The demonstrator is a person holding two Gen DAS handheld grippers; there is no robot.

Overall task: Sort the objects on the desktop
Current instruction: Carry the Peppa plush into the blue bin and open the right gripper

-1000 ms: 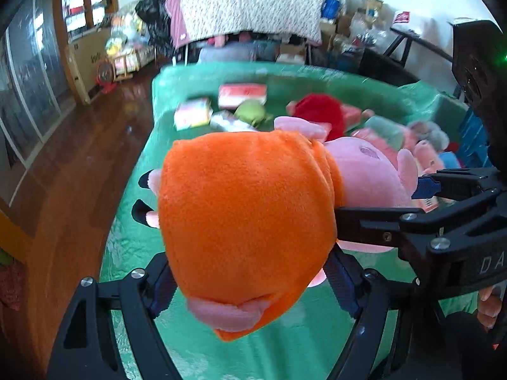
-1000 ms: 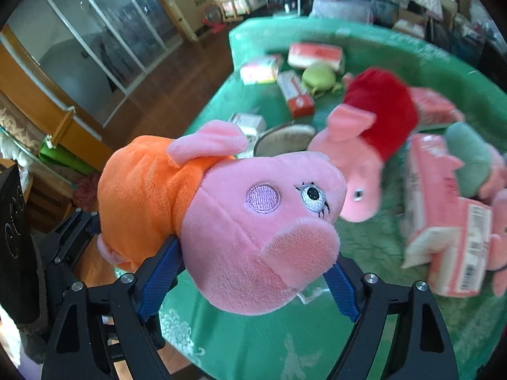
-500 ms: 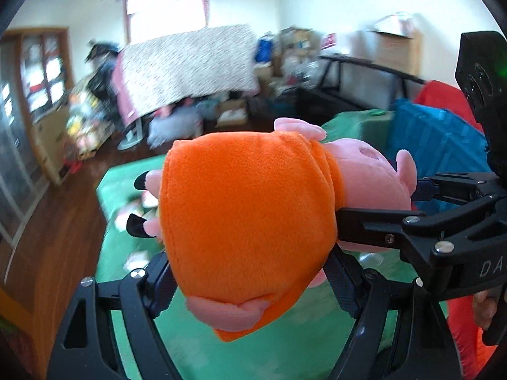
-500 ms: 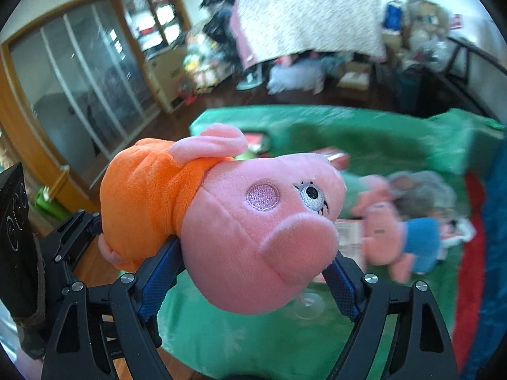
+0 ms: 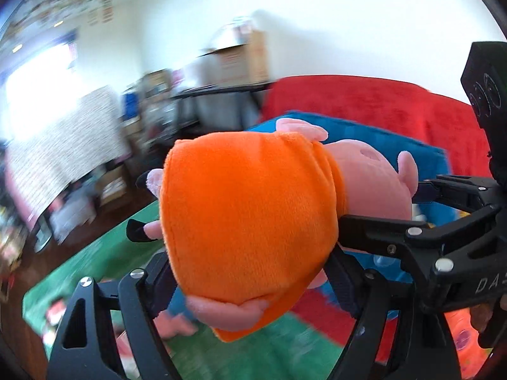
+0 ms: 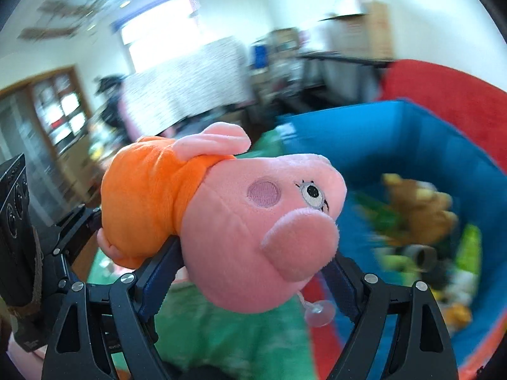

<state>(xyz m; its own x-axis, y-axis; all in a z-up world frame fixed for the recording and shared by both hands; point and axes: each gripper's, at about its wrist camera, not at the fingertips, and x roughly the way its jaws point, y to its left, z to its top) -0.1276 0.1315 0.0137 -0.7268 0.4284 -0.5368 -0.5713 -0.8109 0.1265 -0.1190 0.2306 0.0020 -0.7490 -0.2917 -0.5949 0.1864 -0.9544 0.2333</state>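
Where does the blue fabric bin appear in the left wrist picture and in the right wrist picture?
Left wrist: the blue bin is right of centre, mostly hidden behind the pig plush toy; only its wall shows.
Right wrist: the blue bin fills the right side, open, with blurred toys inside.
Shared landmark: the red blanket behind the bin.

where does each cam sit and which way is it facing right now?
Left wrist: sits on the left tongs, looks along them at the plush pig's orange body, red blanket behind; own fingers show, the right tongs cross in from the right edge.
Right wrist: sits on the right tongs, looks past the pig's head toward the blue bin of toys; the left tongs show at the left edge.
Shared: the pig, gripped at both ends, blue bin, red blanket, green cloth.
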